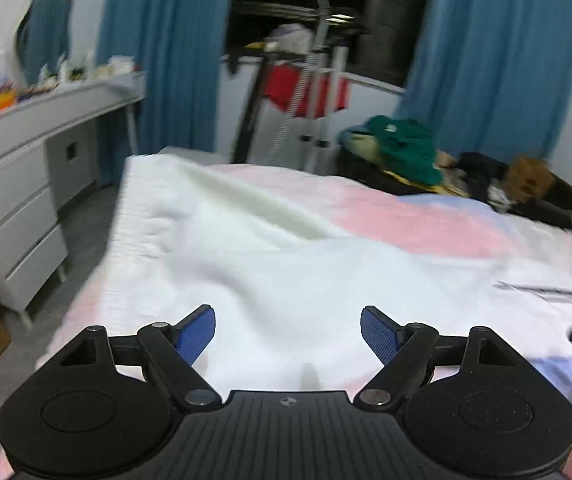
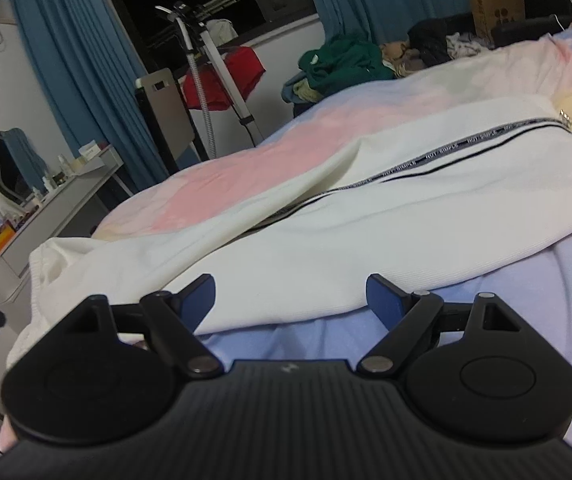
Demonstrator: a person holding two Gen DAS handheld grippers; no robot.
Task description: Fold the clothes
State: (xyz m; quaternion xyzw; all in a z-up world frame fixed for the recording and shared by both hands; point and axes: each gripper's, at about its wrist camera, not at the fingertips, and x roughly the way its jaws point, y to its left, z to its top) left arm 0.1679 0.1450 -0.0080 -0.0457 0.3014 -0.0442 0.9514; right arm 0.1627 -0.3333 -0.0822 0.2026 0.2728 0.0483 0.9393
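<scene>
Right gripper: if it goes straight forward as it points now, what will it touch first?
Most likely the white garment lying on the bed. The right gripper is open, and the garment's near edge lies just ahead of its fingertips, though depth is hard to judge.

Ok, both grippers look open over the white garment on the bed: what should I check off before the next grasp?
1. Left gripper open, holding nothing: ok.
2. Right gripper open, holding nothing: ok.
3. White garment lies spread on the bed: ok.
4. Garment smooth: not ok, a long ridge runs across it.
5. Near hem in front of the right fingers: ok.
6. Which garment edge the left gripper faces: cannot tell, the left wrist view is blurred.
</scene>
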